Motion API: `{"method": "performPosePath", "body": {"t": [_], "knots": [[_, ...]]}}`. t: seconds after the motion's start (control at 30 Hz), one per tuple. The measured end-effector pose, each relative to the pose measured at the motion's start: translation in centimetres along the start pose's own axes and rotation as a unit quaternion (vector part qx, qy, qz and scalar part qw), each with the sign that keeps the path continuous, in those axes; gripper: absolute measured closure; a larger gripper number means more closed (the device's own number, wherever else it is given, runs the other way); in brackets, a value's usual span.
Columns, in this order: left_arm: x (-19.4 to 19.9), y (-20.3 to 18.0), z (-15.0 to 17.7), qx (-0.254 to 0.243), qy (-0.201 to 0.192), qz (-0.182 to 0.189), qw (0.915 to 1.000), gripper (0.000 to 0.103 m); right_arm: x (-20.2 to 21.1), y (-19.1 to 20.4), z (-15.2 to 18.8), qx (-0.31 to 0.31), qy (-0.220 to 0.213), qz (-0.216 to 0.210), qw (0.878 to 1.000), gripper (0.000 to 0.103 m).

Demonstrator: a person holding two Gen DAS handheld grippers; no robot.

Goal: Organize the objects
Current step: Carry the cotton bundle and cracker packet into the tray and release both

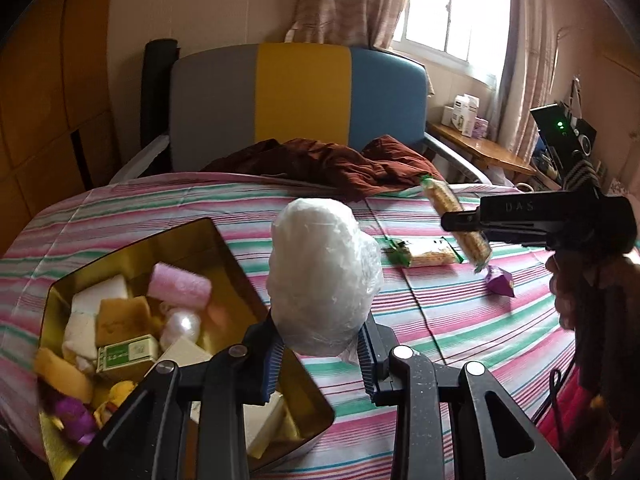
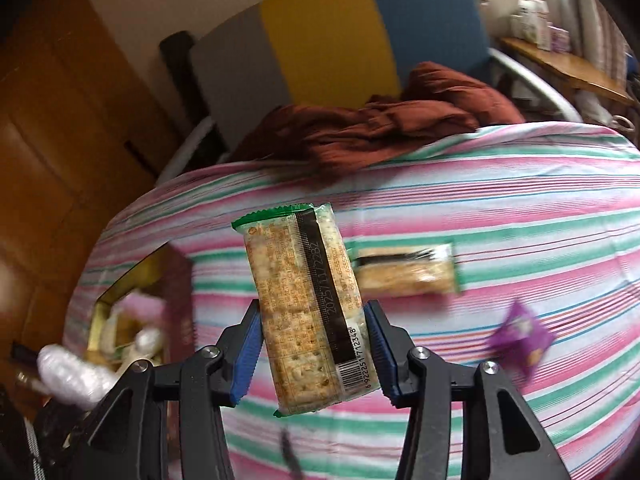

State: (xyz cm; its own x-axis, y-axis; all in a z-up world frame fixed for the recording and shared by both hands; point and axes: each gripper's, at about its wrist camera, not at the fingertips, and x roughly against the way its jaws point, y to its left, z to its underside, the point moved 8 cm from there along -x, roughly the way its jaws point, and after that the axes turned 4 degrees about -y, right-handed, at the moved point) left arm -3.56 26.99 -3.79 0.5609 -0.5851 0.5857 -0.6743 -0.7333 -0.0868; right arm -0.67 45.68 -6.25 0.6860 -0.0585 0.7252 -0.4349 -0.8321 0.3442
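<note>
left gripper: lower centre of the left wrist view, jaws clamped on a white plastic-wrapped bundle, which stands upright above them, off the bed
right gripper: lower centre of the right wrist view, jaws closed on a cracker packet, held roughly upright and slightly tilted, barcode side facing the camera; in the left wrist view the same gripper comes in from the right edge with the packet lifted above the sheet
tin: gold box, open, lower left of the left wrist view, sitting on the bed; holds a pink roll, a pearl-like ball, a small green box, plus white and tan pieces, blurred
second cracker packet: lying flat on the sheet, centre right, apart from the tin
purple wrapper: on the sheet right of that packet, near it, not touching
bed sheet: pink, green and white stripes
brown cloth: crumpled at the far edge of the bed
chair: grey, yellow and blue back, behind the bed
</note>
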Motion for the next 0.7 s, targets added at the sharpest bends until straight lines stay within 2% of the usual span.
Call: {"method": "performPosePath", "body": {"t": [0.37,0.57,0.7], "knots": [[1.3,3.4,0.8,0.025,-0.004,-0.024,0.9994,0.07,-1.5,7.7,3.4,0.031,0.03,-0.069,0.997,0.053],[2.9,7.7,1.6,0.058,-0.008,-0.054,0.9968,0.07,-2.2,11.4,5.1,0.061,0.05,-0.094,0.992,0.053],[4.2,11.6,2.5,0.09,-0.007,-0.086,0.9922,0.07,-2.6,13.7,6.3,0.079,0.062,-0.112,0.989,0.053]]}}
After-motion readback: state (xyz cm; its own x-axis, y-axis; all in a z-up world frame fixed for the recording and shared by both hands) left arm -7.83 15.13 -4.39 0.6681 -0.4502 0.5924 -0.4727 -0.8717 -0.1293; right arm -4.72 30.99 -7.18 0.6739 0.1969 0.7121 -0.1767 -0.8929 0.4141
